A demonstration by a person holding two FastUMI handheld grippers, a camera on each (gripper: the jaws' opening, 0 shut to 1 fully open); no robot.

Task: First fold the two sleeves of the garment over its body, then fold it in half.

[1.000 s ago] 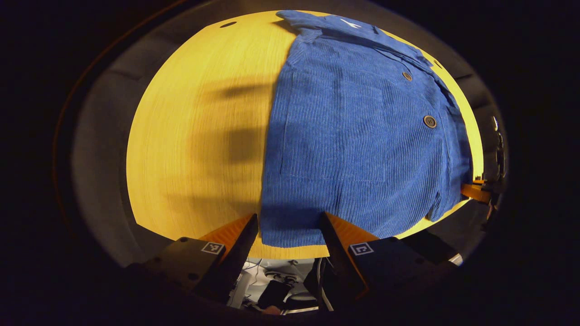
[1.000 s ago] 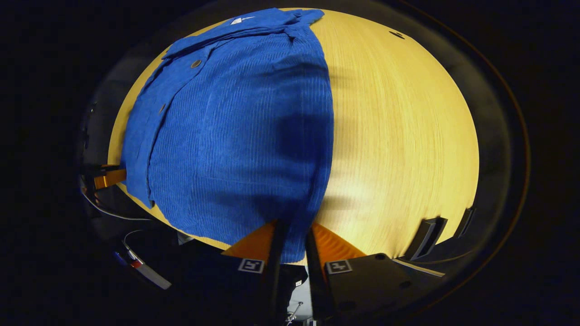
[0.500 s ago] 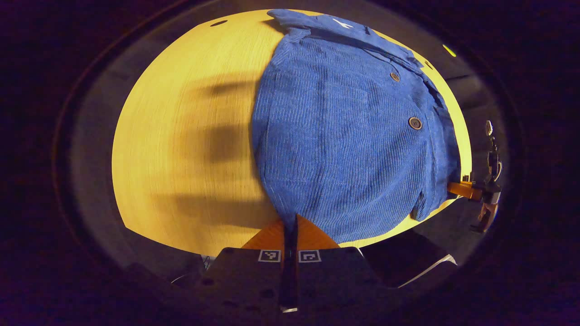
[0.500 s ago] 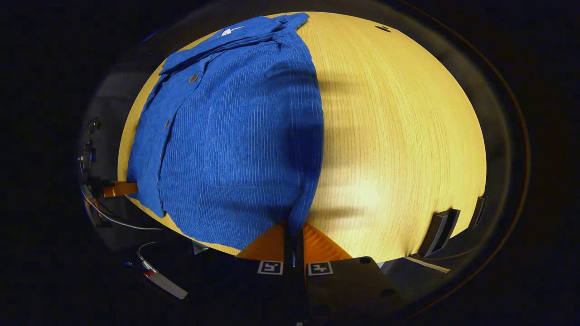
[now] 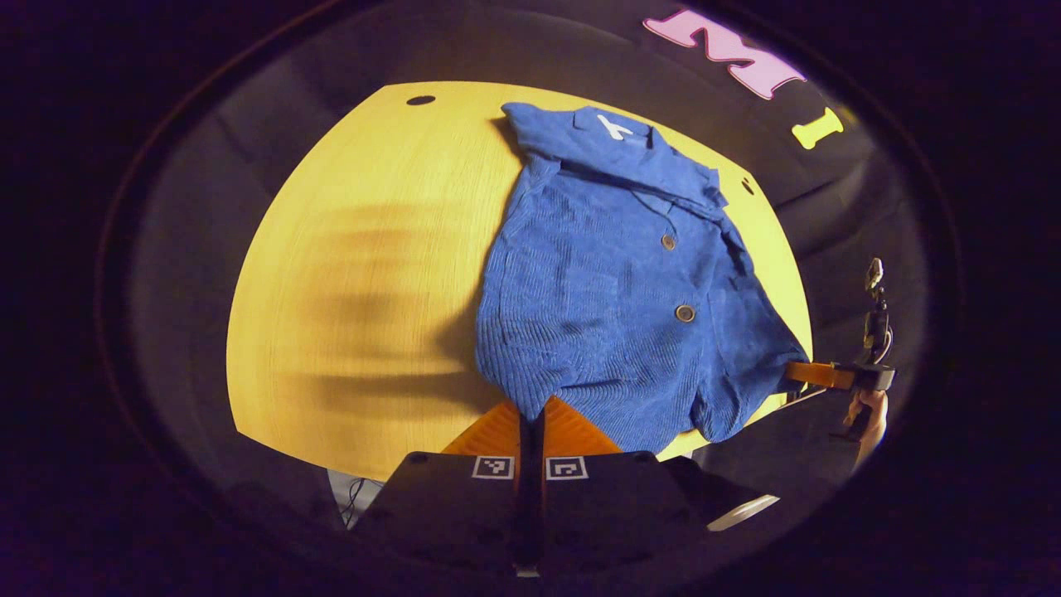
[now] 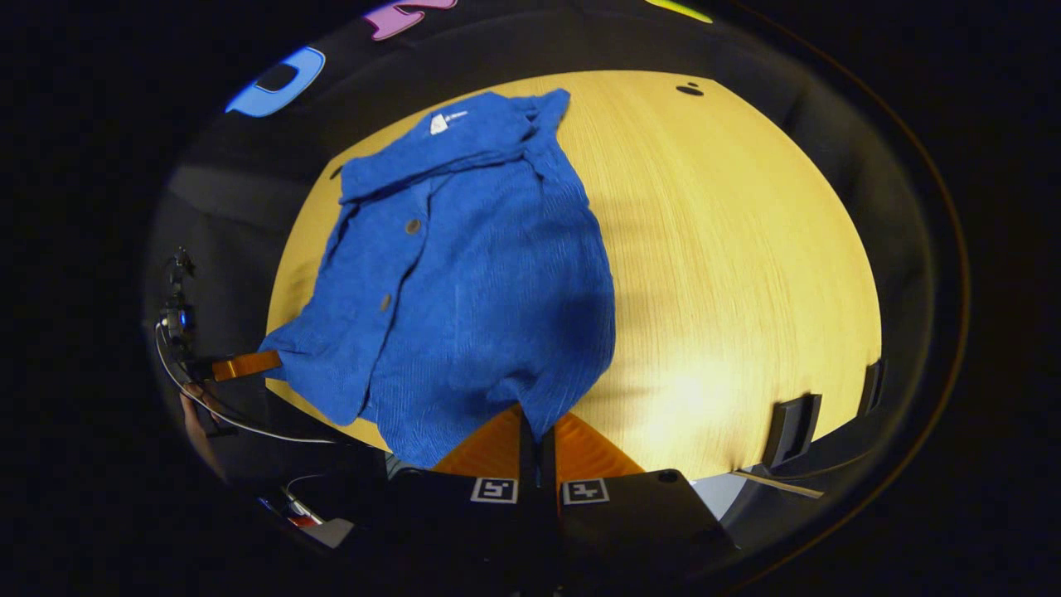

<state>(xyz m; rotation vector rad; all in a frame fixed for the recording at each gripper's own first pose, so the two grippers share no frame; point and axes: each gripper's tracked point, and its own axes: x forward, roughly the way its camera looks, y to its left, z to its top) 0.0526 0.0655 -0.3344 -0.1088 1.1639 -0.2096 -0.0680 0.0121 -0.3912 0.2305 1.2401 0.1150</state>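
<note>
In the left gripper view, the left claw is pinched tight on the hem corner of the blue ribbed corduroy shirt, which is spread across the round yellow wood-grain table. In the right gripper view, the right claw is clamped on the opposite hem corner, the fabric lifted and rumpled there.

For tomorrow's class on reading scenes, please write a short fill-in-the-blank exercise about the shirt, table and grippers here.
1. The shirt is coloured ____.
2. It lies on a ____ table.
3. The left gripper is shut on the shirt's ____ edge.
4. The right gripper is ____ on the shirt.

Missing words: blue; yellow; bottom; shut
</note>
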